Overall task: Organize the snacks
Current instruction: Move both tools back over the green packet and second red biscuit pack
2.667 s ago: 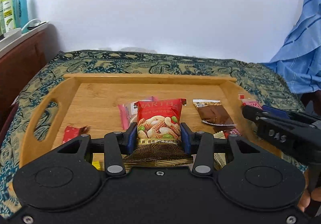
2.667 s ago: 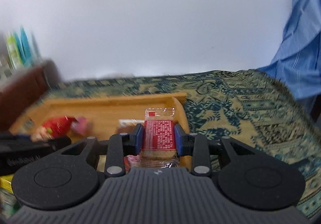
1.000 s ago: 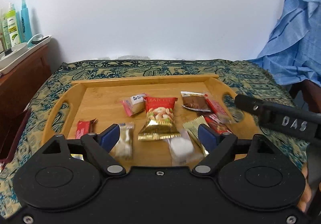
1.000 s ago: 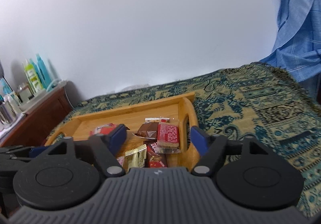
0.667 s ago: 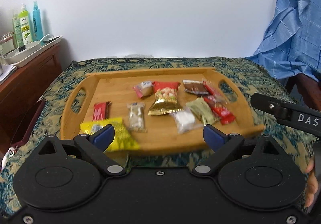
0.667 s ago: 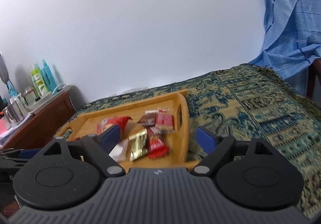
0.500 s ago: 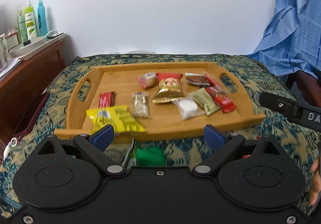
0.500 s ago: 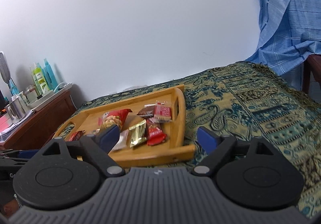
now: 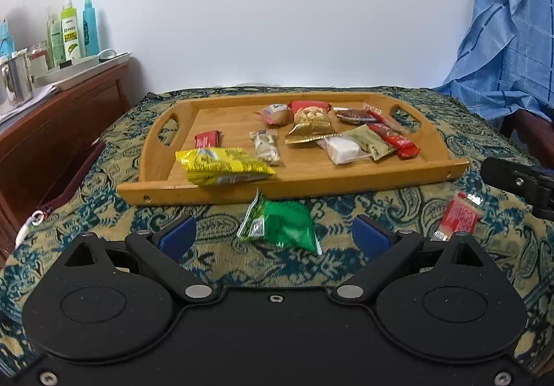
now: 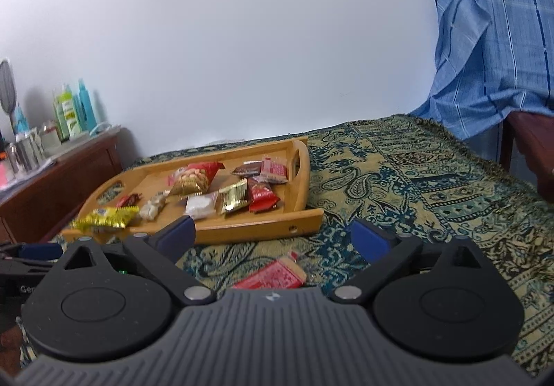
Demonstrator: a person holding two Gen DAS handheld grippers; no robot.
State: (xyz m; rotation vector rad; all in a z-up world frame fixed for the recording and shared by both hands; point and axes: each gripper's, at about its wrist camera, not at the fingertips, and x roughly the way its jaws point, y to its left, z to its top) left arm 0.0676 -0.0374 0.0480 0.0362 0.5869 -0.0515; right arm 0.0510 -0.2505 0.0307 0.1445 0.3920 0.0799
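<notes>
One wooden tray (image 9: 304, 183) holding ten snack packets, two packets on the cloth (image 9: 467, 129), left gripper (image 9: 273, 235) wide, right gripper (image 10: 273, 235) opening, both empty.

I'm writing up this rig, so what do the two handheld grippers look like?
The left gripper has a smooth black speckled body; the right gripper has a ribbed dark grey one. Both carry blue pads on black linkage arms with silver pivot pins and round embossed discs.

Smooth wooden tray (image 9: 301, 183) (glossy, probably foil packets (image 9: 281, 225)); woven cloth (image 9: 398, 213).
</notes>
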